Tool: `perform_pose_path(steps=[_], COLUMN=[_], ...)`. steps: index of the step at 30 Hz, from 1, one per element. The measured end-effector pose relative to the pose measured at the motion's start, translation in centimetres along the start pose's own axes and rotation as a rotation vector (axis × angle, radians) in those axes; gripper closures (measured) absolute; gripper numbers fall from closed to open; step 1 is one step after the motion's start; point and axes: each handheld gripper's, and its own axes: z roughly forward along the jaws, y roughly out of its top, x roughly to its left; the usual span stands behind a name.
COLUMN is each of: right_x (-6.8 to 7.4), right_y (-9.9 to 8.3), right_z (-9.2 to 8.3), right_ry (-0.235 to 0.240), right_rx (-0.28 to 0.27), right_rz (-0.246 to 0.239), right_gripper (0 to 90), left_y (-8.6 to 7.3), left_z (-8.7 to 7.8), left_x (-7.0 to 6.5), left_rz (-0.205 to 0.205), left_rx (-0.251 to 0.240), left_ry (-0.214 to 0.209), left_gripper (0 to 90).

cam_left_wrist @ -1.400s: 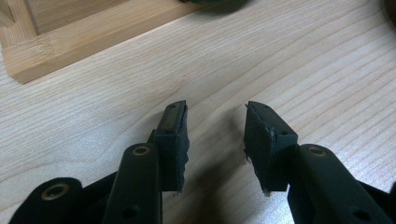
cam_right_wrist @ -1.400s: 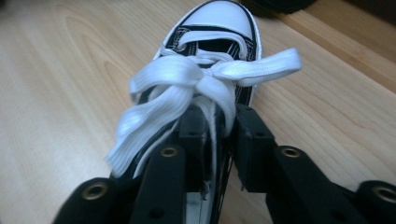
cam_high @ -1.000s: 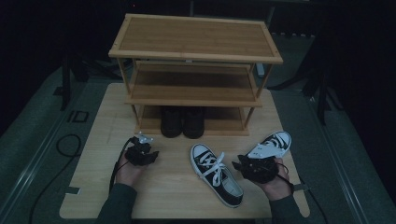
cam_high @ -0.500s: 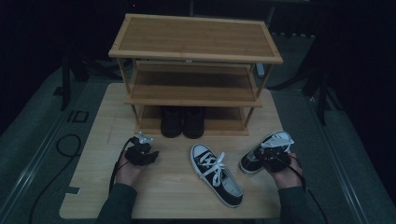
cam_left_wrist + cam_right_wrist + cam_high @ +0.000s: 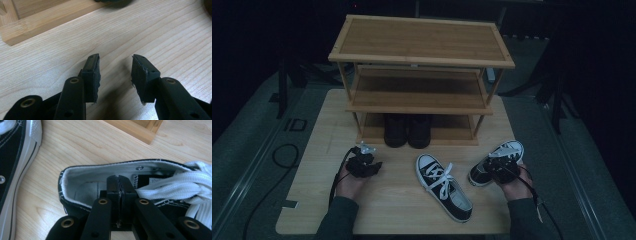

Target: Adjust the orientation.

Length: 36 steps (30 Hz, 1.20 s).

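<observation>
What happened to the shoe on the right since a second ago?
The right gripper turned the right sneaker from sole-up onto its sole and lowered it to the table; its jaws have just been closing and are now pinched on the sneaker's collar. The left gripper, open, the middle sneaker, the shoe rack and its dark shoes stayed put.

Two black-and-white sneakers, one lower middle and one lower right; two dark shoes mid-frame; one three-tier wooden rack; one wooden table; two grippers, lower left and lower right.
</observation>
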Motion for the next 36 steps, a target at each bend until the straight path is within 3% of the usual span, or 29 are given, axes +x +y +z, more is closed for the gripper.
perform_pose_path(steps=[18,26,29,32,36], right_x=[-0.3,-2.1,-2.4,-2.7,-2.5], right_y=[-1.8,-4.0,-4.4,-4.7,-4.5], right_z=[-1.6,-3.2,-3.7,-4.7,-5.2], right_ry=[-0.072,-0.105,-0.117,-0.103,-0.134], right_rx=[0.067,0.068,0.058,0.002,-0.015], right_rz=[-0.016,0.041,0.054,0.087,0.084], right_gripper=[90.0,89.9,88.1,80.1,75.3], left_y=[0.0,0.0,0.0,0.0,0.0], left_z=[0.0,0.0,0.0,0.0,0.0], left_x=[0.0,0.0,0.0,0.0,0.0], left_rz=[0.004,0.003,0.003,0.003,0.004], left_rx=[0.000,-0.001,-0.002,-0.003,-0.004], left_ry=[0.000,0.001,0.001,0.001,0.001], left_gripper=[58.2,58.2,58.2,58.1,58.0])
